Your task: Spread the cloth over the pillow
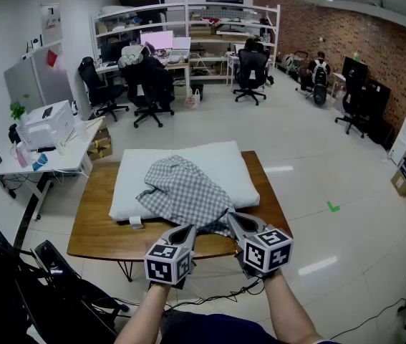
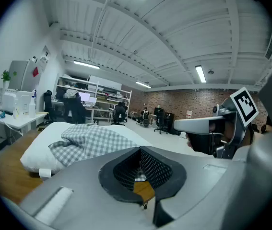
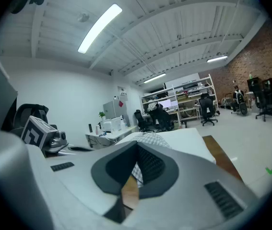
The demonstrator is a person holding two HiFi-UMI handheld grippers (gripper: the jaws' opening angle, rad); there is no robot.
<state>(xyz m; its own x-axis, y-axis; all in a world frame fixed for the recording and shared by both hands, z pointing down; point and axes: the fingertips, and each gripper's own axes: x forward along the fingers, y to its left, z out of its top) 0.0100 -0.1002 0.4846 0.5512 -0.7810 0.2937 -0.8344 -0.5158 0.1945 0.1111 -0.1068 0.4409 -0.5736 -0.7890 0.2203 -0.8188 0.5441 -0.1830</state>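
Observation:
A white pillow [image 1: 213, 162] lies on a wooden table [image 1: 95, 224]. A crumpled grey-checked cloth [image 1: 181, 188] sits bunched on the pillow's near half, and its lower edge hangs over the pillow's front. My left gripper [image 1: 190, 229] and right gripper [image 1: 231, 218] are side by side at the table's near edge, their tips at the cloth's front edge. Both look shut. The left gripper view shows closed jaws [image 2: 139, 148] with the cloth [image 2: 92, 140] and pillow [image 2: 37, 156] beyond. In the right gripper view the jaws [image 3: 136, 143] are closed, with checked cloth [image 3: 151, 137] just ahead. Whether either pinches fabric is hidden.
A white side desk [image 1: 66, 156] with a printer [image 1: 45, 124] stands left of the table. Black stands and cables [image 1: 52, 285] crowd the floor at lower left. Office chairs [image 1: 149, 84] and shelving fill the back. A white tag [image 1: 136, 222] hangs from the pillow's front left.

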